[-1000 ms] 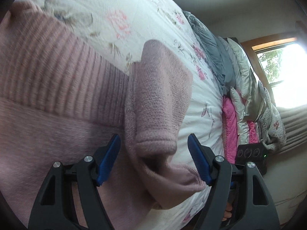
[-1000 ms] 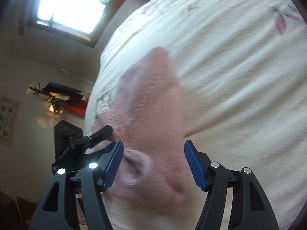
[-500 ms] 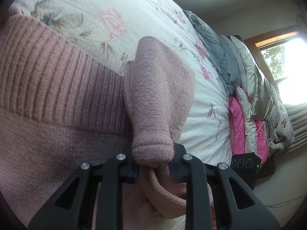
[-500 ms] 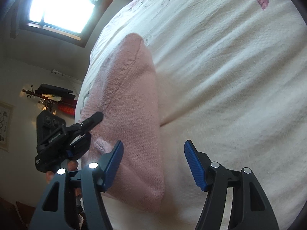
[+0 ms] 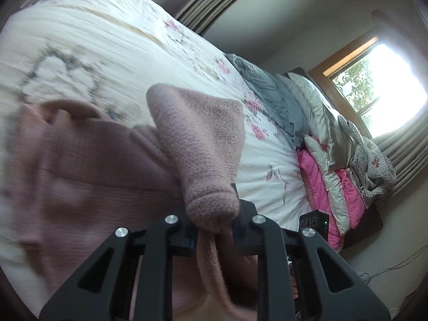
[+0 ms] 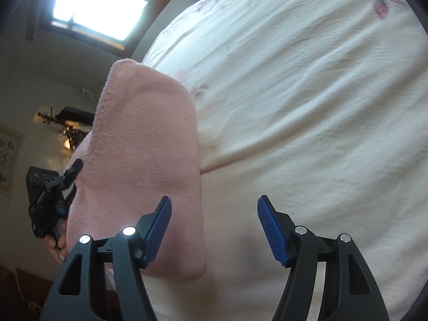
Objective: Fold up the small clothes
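Note:
A pink knit sweater (image 5: 88,171) lies on a floral white bedspread (image 5: 112,40). My left gripper (image 5: 214,230) is shut on the cuff of its sleeve (image 5: 206,144), which rises lifted and folded above the fingers. In the right wrist view the sweater (image 6: 141,165) shows as a raised pink fold at left, standing off the bedspread (image 6: 307,107). My right gripper (image 6: 214,230) is open just right of that fold, nothing between its blue pads (image 6: 157,230). The left gripper (image 6: 50,195) and a hand appear beyond the fold at far left.
Grey, white and pink quilts (image 5: 329,155) are piled at the bed's far end under a bright window (image 5: 379,77). A small black device (image 5: 315,222) sits by the bed edge. Cables trail on the floor at lower right. Wall decor (image 6: 67,125) hangs beyond the bed.
My left gripper shut on the sleeve cuff and lifted it, pulling the sweater up off the bed. The right gripper stayed open as the pink fold rose beside it.

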